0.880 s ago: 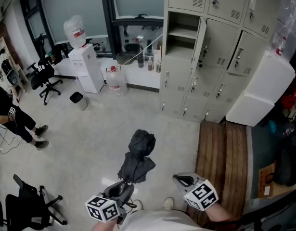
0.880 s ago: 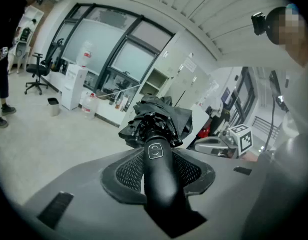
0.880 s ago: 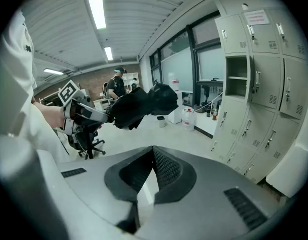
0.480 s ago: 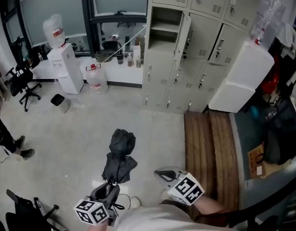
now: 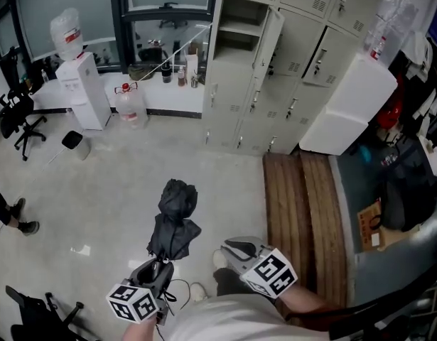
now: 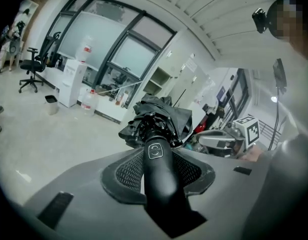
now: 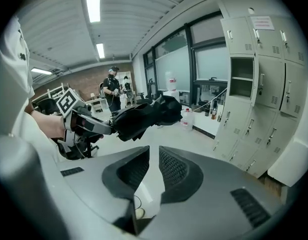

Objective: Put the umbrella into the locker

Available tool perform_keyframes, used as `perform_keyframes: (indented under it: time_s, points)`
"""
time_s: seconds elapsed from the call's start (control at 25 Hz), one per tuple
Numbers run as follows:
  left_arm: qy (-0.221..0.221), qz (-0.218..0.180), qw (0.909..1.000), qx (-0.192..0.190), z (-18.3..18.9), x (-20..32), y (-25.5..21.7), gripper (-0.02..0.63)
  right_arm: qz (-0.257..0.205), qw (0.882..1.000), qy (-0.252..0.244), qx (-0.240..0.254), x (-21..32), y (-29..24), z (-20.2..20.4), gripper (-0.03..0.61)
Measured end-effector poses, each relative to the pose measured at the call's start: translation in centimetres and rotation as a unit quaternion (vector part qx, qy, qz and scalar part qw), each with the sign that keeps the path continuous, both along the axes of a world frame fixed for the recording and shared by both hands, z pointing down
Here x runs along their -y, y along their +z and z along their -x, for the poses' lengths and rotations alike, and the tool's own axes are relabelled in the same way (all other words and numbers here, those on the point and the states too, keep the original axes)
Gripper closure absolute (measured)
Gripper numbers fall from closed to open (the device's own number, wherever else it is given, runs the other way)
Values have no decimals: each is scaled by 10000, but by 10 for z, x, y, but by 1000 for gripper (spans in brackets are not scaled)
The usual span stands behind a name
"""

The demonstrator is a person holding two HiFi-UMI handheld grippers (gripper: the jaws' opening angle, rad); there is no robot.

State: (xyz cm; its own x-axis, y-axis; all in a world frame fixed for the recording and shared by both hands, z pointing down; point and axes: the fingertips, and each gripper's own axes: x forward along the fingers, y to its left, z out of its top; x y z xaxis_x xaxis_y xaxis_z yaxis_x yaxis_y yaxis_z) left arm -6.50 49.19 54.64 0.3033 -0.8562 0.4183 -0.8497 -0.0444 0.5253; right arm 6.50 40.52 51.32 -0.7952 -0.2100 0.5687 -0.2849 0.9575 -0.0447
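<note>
A folded black umbrella (image 5: 174,219) sticks forward and slightly down from my left gripper (image 5: 155,268), which is shut on its black handle (image 6: 156,169). The crumpled canopy (image 6: 161,115) bunches just past the jaws. My right gripper (image 5: 236,249) hovers to the right of the umbrella; its jaws (image 7: 154,151) stand almost together with nothing between them. In the right gripper view the umbrella (image 7: 143,115) and the left gripper (image 7: 88,124) show at the left. The beige lockers stand ahead, one door open on an empty compartment with a shelf (image 5: 236,27), also the open locker (image 7: 240,86).
A wooden slatted bench (image 5: 303,226) lies on the floor right of me. A white box-like unit (image 5: 346,105) leans by the lockers. A water dispenser (image 5: 79,84), a water jug (image 5: 129,105) and an office chair (image 5: 15,119) stand at the left; a person (image 7: 112,86) stands behind.
Both grippers and the held umbrella have come closer to the lockers, which sit nearer and more central in the head view. The grip on the handle is the same.
</note>
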Motion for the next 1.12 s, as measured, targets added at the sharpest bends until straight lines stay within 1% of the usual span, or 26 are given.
perform_keyframes:
  time_s: [0.16,0.28,0.48,0.64,0.84,0.96,1.12]
  points:
    - [33,-93,9999,57,12,38,-5,449,-72,9999,97,57,36,2,15,551]
    - [60,-114,9998,181,20,80,-5,449,-59,9997,153,194,76,5,26,535]
    - [112,3,9997,227,24,175,-13,449,-116,9982,405,437,174,-8,30,535]
    - [238,72,9993,265,28,252,-25,449,-99,9976,407,549,244,-22,32,537]
    - [279,-5,9992,268,34,341,-32,449,-71,9974,523,488,320,-21,24,554]
    - [421,-3,9985,354,35,386,-34,449,-66,9970,651,421,349,-18,22,560]
    - [501,10,9983,296,37,445,-34,449,-37,9953,890,393,386,-16,23,561]
